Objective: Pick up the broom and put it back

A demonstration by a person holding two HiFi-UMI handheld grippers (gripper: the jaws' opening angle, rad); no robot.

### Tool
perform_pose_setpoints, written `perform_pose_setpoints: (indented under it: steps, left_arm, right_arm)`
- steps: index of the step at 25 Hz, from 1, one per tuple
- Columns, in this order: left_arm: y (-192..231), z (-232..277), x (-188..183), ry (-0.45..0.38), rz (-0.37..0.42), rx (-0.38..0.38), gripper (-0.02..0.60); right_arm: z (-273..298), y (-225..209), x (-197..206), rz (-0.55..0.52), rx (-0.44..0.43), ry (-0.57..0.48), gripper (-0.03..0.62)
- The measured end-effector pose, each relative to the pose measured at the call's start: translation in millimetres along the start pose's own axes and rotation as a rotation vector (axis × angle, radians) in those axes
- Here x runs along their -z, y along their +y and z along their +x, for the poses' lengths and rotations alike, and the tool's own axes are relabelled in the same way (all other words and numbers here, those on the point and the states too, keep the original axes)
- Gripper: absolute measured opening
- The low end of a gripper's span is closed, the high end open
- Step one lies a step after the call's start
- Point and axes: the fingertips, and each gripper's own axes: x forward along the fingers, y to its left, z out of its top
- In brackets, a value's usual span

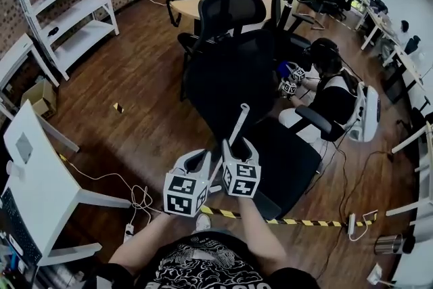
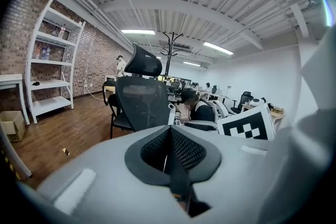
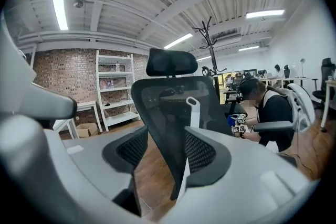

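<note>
Head view: broom handle is seen upright above right gripper; left gripper just beside; office chair behind.
Left gripper view: fingers clenched together, nothing identified between them.
Right gripper view: fingers spread, broom handle between, unpinched.
Risk judged: unclamped, broom handle could be tipped onto office chair.

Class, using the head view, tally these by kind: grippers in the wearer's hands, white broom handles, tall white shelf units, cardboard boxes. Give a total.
Grippers: 2, left gripper and right gripper
White broom handle: 1
Tall white shelf unit: 1
Cardboard box: 1
Total: 5
</note>
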Motion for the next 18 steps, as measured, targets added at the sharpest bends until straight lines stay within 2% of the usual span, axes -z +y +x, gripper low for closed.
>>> perform_pose_setpoints:
  steps: [9,14,18]
  left_arm:
    - [-23,-78,16,-0.045,-0.001,-0.006,0.005]
    - [-37,-128,35,-0.054,-0.017,-0.018,0.005]
    - [-50,-164,46,-0.072,-0.044,-0.016,0.006]
  right_arm:
    - [-86,54,-14,-0.010,-0.051,-0.076,0.175]
    - [-145,85,-18,-0.055,-0.072,-0.100,0.115]
    - [-190,110,-19,-0.080,-0.096,-0.110,0.095]
